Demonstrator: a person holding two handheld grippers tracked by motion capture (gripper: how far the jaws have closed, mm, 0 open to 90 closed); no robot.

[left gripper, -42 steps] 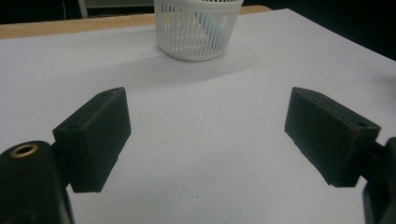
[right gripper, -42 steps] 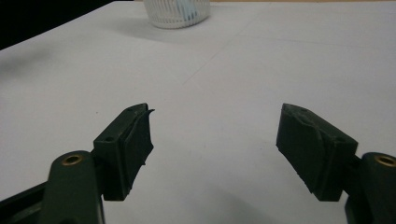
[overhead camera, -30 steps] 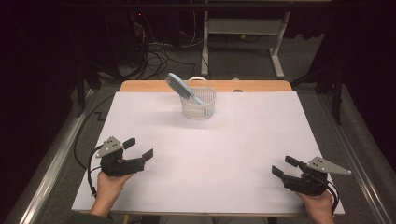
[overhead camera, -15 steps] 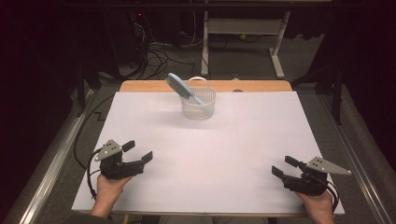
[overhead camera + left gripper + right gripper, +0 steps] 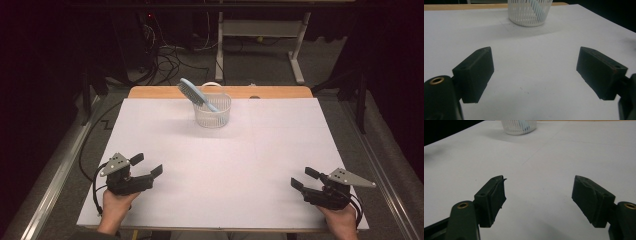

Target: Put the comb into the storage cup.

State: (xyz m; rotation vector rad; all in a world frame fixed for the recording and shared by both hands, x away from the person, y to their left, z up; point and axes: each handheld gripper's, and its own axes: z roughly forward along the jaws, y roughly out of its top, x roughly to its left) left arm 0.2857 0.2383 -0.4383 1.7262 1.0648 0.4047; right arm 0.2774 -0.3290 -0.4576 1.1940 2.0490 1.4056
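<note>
Left hand (image 5: 116, 202) at 7 o'clock near the table (image 5: 235, 165) edge, holding left gripper (image 5: 146, 165) low over the white surface, jaws spread wide, nothing between them, aimed toward 1–2 o'clock. Right hand (image 5: 344, 221) at 5 o'clock, right gripper (image 5: 305, 178) also low, jaws spread, empty, aimed toward 10–11 o'clock. Both grippers well apart from each other. Far side, 12 o'clock: white slatted basket (image 5: 213, 111) upright near the table's back edge, blue hairbrush (image 5: 192, 93) standing in it, tilted, head leaning out toward 10 o'clock. Basket well apart from both grippers.
</note>
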